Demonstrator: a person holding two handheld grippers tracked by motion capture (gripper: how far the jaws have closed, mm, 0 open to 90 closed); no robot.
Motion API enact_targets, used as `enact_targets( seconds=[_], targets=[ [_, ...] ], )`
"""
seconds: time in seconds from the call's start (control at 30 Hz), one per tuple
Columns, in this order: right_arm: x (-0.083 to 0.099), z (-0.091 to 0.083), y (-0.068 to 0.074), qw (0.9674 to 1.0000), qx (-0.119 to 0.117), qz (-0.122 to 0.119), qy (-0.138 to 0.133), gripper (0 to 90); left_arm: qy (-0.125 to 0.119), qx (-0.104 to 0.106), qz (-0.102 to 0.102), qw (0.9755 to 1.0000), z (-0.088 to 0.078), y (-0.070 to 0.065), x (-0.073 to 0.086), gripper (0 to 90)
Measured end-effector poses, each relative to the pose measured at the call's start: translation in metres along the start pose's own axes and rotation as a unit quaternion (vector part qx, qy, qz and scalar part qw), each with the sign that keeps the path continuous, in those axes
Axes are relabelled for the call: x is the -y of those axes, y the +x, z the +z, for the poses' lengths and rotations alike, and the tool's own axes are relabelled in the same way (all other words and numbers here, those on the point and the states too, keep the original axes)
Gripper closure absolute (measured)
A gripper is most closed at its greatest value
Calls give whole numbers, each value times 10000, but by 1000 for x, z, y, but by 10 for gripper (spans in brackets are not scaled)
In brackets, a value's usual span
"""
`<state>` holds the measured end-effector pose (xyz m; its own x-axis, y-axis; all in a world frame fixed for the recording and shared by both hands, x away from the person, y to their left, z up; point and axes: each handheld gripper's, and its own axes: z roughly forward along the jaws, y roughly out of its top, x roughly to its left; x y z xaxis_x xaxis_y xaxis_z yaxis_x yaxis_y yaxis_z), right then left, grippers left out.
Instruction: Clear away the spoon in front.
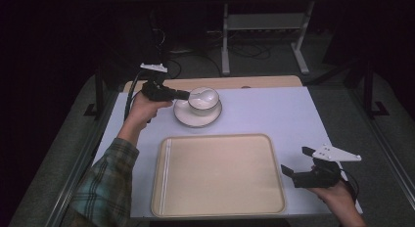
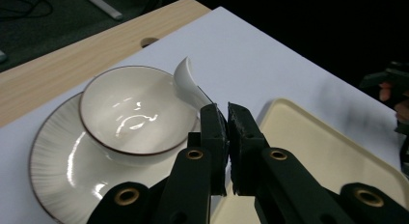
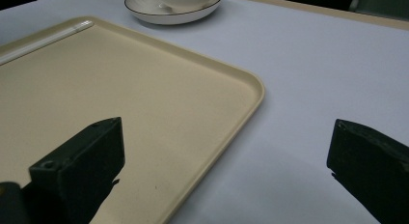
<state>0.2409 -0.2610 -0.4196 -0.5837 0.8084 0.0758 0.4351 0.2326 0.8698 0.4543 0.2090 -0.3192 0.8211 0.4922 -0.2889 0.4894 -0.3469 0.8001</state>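
Observation:
A white bowl (image 1: 203, 102) (image 2: 137, 113) with a dark rim sits on a ribbed white plate (image 1: 198, 117) (image 2: 58, 161) (image 3: 169, 14) at the back of the table. A white ceramic spoon (image 2: 187, 81) (image 1: 205, 95) rises over the bowl's rim. My left gripper (image 1: 186, 95) (image 2: 226, 113) is shut on the spoon, reaching in from the bowl's left. An empty beige tray (image 1: 218, 175) (image 2: 328, 151) (image 3: 96, 89) lies in front of the plate. My right gripper (image 1: 293, 159) (image 3: 226, 137) hovers open just off the tray's right edge, with nothing between its jaws.
A pale mat (image 1: 274, 114) covers the table, with a strip of bare wood (image 1: 254, 81) along the far edge. A white metal stand (image 1: 264, 36) and cables lie on the dark floor behind. The table's edges drop off on both sides.

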Motion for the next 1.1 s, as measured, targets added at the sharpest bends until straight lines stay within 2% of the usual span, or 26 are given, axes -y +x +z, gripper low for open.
enact_targets(
  seconds=[0.17,0.3,0.47,0.77,1.1],
  targets=[
    [0,0,0,10000,7,2,-7,0,18,6,63,10000,-4,-12,7,857],
    [0,0,0,10000,8,-14,-10,0,-82,32,46,10000,-8,-21,17,857],
    [-1,0,1,10000,4,-26,-8,0,-177,-37,-9,9998,-12,-30,31,857],
    [-1,0,2,10000,7,-43,-7,0,-195,-152,-43,9997,-15,-43,58,857],
    [-1,1,2,10000,30,-49,15,0,-148,-191,-176,9996,-12,-48,90,856]
  ],
)
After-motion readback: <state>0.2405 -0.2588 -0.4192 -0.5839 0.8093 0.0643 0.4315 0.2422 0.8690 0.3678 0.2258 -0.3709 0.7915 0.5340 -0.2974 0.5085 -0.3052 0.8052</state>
